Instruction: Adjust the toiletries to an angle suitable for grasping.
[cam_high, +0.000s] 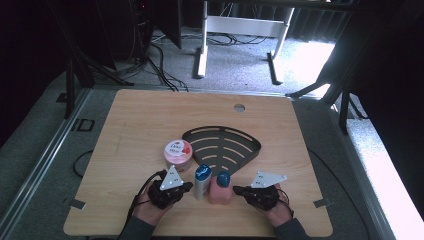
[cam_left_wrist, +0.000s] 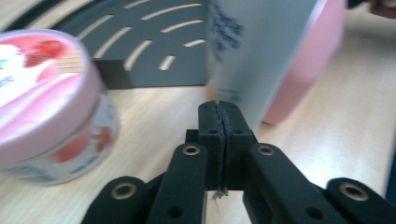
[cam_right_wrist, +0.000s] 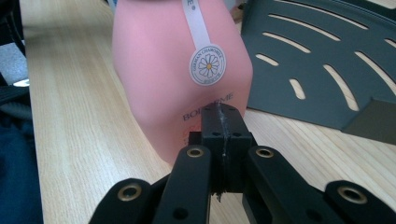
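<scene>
Bottles stand just ahead: grey one (cam_left_wrist: 254, 51) by the closed left claw (cam_left_wrist: 225, 108), pink one (cam_right_wrist: 177, 70) by the closed right claw (cam_right_wrist: 225, 112).

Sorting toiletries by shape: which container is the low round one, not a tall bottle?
The pink-lidded round jar, left of the fan-shaped rack; the white and pink blue-capped bottles stand tall.

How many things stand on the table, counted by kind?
Bottles: 2, a pale blue-capped bottle and a pink bottle
Round jars: 1, a pink-lidded jar
Slotted dark racks: 1, the fan-shaped rack
Total: 4
</scene>
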